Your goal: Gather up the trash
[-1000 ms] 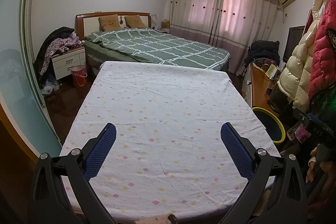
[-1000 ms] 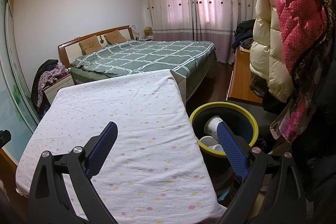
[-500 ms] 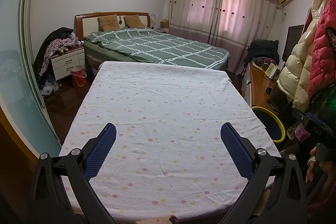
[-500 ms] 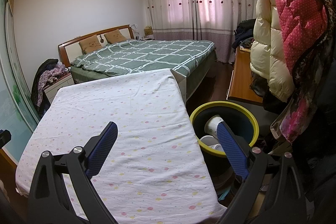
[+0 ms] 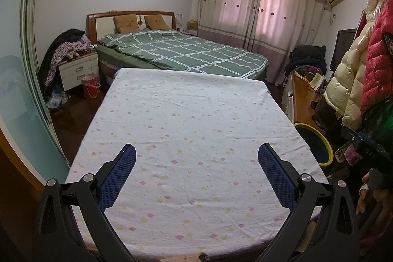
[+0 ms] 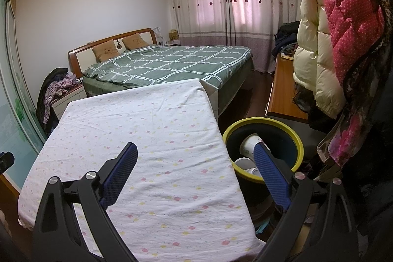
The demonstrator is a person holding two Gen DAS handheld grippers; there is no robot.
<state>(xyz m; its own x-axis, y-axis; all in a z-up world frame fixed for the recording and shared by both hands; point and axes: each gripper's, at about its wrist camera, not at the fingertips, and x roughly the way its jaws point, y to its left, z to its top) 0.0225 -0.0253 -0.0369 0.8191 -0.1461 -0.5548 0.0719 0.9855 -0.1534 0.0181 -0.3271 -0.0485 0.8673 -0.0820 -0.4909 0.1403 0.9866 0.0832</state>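
No change vs earlier: left gripper [image 5: 196, 151] & right gripper [image 6: 195, 150] both stay wide apart, empty; cups [image 6: 249, 144] in bin [image 6: 298, 139].

No legible text, label, brand, number or sign anywhere in view.

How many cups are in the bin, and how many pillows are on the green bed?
White cups in the yellow-rimmed bin: 2 showing, possibly more hidden
Brown pillows on the green bed: 2
Total: 4
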